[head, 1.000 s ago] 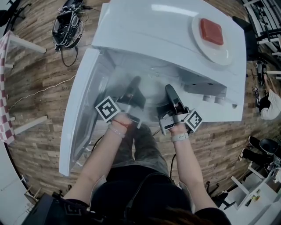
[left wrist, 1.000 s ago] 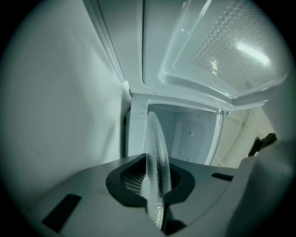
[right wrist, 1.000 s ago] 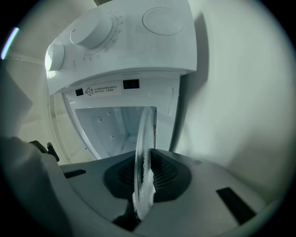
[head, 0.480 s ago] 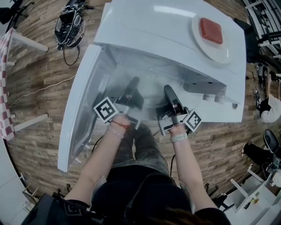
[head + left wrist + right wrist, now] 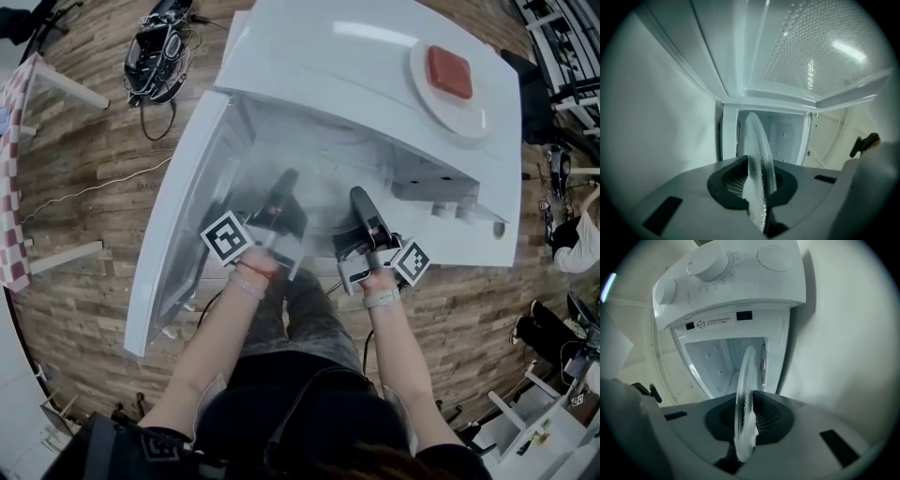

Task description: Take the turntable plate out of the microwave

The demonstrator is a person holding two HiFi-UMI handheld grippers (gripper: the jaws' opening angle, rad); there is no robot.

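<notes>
A: You face the white microwave (image 5: pixel 375 56), its door (image 5: pixel 178 216) swung wide open on your left.

B: Where is your plate?

A: The glass turntable plate (image 5: pixel 758 136) is in the mouth of the cavity, and you have both tools on its near rim. A white dish (image 5: pixel 469 117) rests on the microwave's top, near the right edge.

B: How do your tools stand?

A: Your left tool (image 5: pixel 757 187) is clamped on the plate's left part, and your right tool (image 5: pixel 744 425) on its right part, pads pressing the glass. A red block (image 5: pixel 450 72) lies on the dish.
</notes>
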